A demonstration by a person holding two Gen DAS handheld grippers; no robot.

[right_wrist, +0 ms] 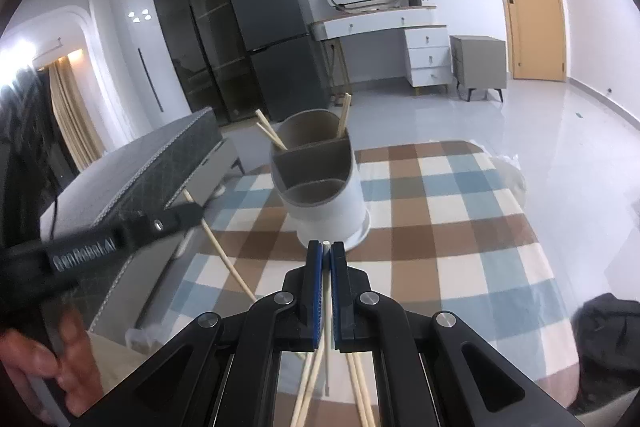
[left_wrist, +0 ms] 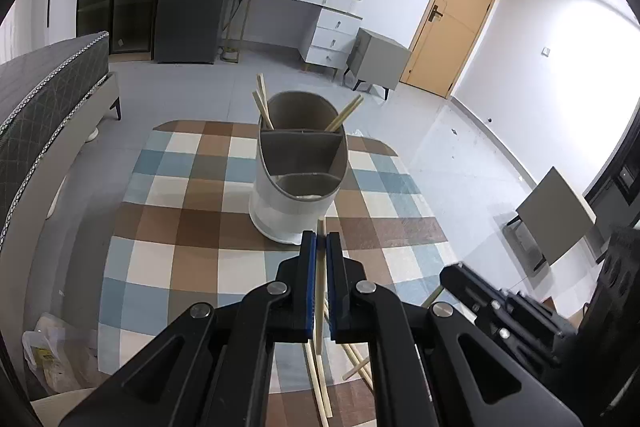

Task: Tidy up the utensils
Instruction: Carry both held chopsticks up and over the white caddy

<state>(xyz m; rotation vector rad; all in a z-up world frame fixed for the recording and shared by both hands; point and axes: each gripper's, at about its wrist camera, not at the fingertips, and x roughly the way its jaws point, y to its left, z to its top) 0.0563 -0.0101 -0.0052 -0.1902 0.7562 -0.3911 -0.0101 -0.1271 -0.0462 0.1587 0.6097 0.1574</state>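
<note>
**Sam:** Why do I see a stick in each gripper?

**Me:** I am holding two at once. My left gripper (left_wrist: 321,239) has its jaws pinching one chopstick (left_wrist: 320,291). My right gripper (right_wrist: 326,249) has its jaws pinching another chopstick (right_wrist: 327,291). Each stick runs straight along the jaws, so its tip points at the holder (left_wrist: 298,179).

**Sam:** Where is the holder?

**Me:** It stands upright on the checked cloth (left_wrist: 168,267) on the desk, just past both grippers. It has three parts inside. The far part already has a few chopsticks (left_wrist: 262,105) leaning on its wall.

**Sam:** Why do they lean?

**Me:** I think they are longer than the cup is deep, so they tip against the rim.

**Sam:** What is left?

**Me:** More loose chopsticks (right_wrist: 360,387) lie near me on the desk, under the grippers. I think my two sticks should go in the far part with the others, to keep like with like.

**Sam:** What could go wrong?

**Me:** The grippers are close, side by side. They might bump.
</note>
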